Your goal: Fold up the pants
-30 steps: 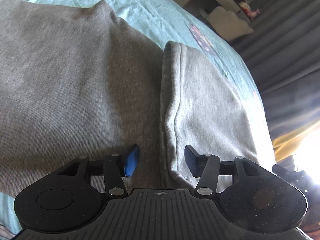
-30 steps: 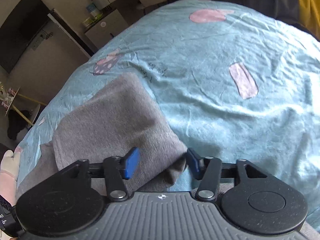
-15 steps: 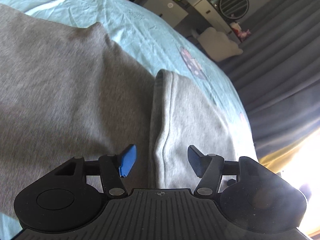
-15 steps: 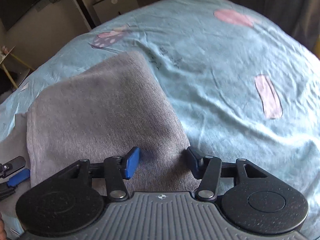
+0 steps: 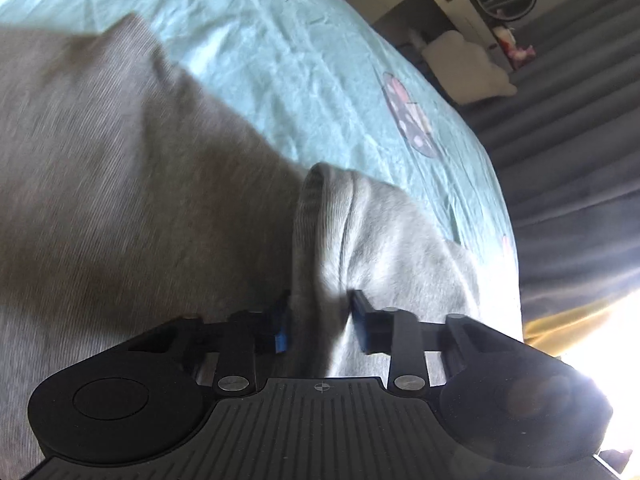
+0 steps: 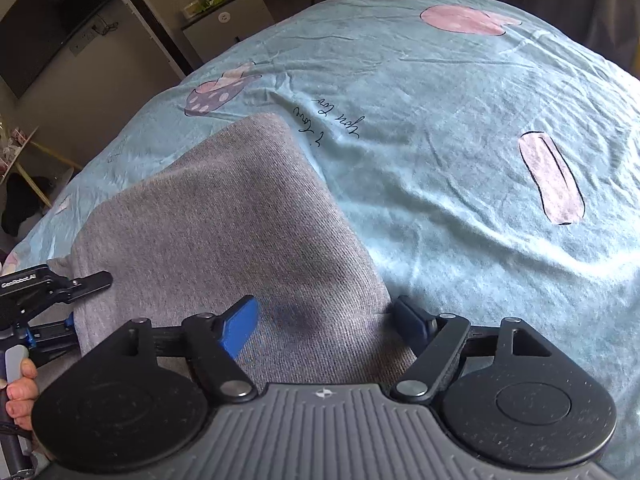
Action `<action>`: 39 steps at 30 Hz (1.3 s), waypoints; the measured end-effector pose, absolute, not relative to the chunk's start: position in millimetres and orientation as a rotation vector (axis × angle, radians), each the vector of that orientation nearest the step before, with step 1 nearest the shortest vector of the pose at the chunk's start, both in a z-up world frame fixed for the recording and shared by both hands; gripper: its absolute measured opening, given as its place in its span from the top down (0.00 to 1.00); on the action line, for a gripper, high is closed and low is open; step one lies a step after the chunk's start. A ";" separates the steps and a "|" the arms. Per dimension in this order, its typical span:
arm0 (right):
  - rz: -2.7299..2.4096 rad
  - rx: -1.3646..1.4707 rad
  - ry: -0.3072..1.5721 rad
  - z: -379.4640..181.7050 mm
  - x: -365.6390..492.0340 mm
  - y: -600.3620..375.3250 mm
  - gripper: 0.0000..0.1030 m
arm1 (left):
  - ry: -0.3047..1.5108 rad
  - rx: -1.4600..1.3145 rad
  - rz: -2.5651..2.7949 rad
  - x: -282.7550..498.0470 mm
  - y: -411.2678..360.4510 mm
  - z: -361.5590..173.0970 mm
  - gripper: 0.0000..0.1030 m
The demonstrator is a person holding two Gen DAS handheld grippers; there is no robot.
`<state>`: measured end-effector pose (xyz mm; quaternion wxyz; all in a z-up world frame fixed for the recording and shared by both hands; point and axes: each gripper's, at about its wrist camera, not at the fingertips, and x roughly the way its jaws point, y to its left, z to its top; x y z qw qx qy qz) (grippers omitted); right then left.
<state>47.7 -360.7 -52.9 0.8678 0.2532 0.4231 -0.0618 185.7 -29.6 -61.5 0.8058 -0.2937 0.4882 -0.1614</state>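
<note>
Grey pants [image 5: 120, 200] lie folded on a light blue bed sheet [image 5: 300, 60]. A lighter ribbed edge [image 5: 316, 232] of the pants rises in a fold at the centre of the left wrist view. My left gripper [image 5: 320, 326] has its jaws closing on that fold, and the blue pads pinch the fabric. In the right wrist view the pants [image 6: 224, 208] spread to the left. My right gripper [image 6: 328, 320] hovers over their near right corner with jaws opening, the cloth below and between the fingers untouched by the pads.
The printed sheet [image 6: 460, 160] stretches far to the right. A hand [image 6: 20, 384] grips the other tool's handle at the lower left. Past the bed stand a cabinet [image 6: 228, 24], a wall screen [image 6: 44, 20], dark curtains [image 5: 580, 160] and a pale cushion [image 5: 468, 68].
My left gripper slid along the pants and its jaws came together on the ribbed fold. My right gripper sank toward the pants' corner and its jaws spread wider.
</note>
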 end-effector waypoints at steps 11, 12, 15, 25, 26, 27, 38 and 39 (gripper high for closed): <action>-0.020 0.539 0.712 -37.6 35.1 -353.3 0.25 | 0.982 -0.392 -0.262 165.9 -25.5 -47.4 0.58; -0.026 0.536 0.711 -37.5 35.3 -353.0 0.25 | 0.997 -0.448 -0.287 159.1 -18.5 -49.9 0.55; -0.027 0.547 0.682 -36.5 32.0 -354.8 0.25 | 1.009 -0.518 -0.337 131.3 -9.4 -53.1 0.41; -0.049 0.309 0.766 -30.7 44.4 -319.4 0.25 | 1.052 -0.427 -0.302 104.3 -17.2 -64.1 0.58; -0.069 0.275 0.819 -34.9 51.2 -314.7 0.25 | 1.052 -0.474 -0.297 104.9 -10.8 -66.1 0.58; -0.081 0.249 0.854 -38.3 56.1 -311.1 0.24 | 1.051 -0.529 -0.282 105.6 -2.3 -65.8 0.57; -0.055 0.434 0.814 -40.3 45.1 -336.8 0.17 | 0.627 -0.929 0.040 39.8 192.0 5.5 0.12; -0.056 0.463 0.811 -41.3 44.4 -340.8 0.17 | 0.598 -0.921 0.090 30.2 212.1 9.7 0.11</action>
